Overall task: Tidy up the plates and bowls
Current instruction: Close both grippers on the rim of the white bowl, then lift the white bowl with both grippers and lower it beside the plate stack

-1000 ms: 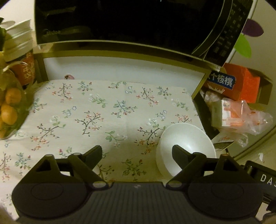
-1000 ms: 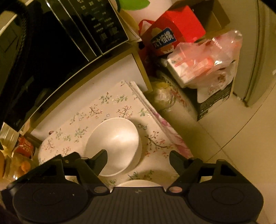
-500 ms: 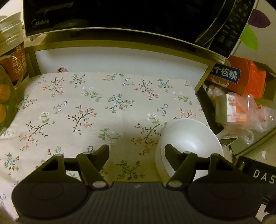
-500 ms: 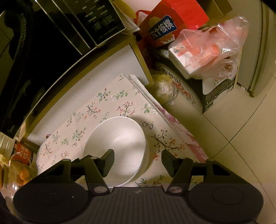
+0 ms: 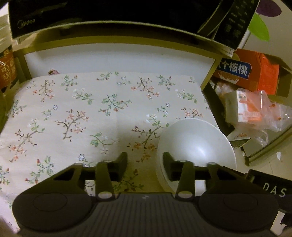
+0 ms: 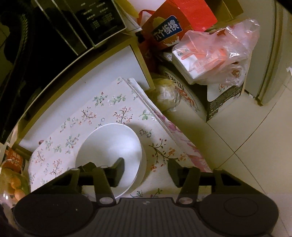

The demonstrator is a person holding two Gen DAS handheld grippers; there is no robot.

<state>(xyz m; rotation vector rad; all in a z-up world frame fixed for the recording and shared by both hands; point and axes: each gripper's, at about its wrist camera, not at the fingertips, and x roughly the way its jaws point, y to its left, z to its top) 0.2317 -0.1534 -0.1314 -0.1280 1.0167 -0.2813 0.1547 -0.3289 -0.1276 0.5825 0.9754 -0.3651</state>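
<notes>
At the far left of the right wrist view, a glass bowl of oranges (image 6: pixel 12 184) sits at the edge of the floral tablecloth (image 5: pixel 73 113), below the black microwave (image 5: pixel 109 11). Most of the cloth is bare. The left gripper (image 5: pixel 145 164) has just been closing; its jaws straddle the near left rim of the white bowl (image 5: pixel 197 144), one finger inside and one outside, with a visible gap, so nothing is grasped yet. The bowl stands near the cloth's right edge, apparently nested in a second white bowl beneath it. The right gripper (image 6: pixel 146 171) has likewise been closing across the bowl's right rim, pads not yet pressing. Further right lie a red carton (image 6: pixel 175 21) and a plastic bag (image 6: pixel 219 52) on boxes. The organizing looks barely under way: the bowls are stacked but not put away.
</notes>
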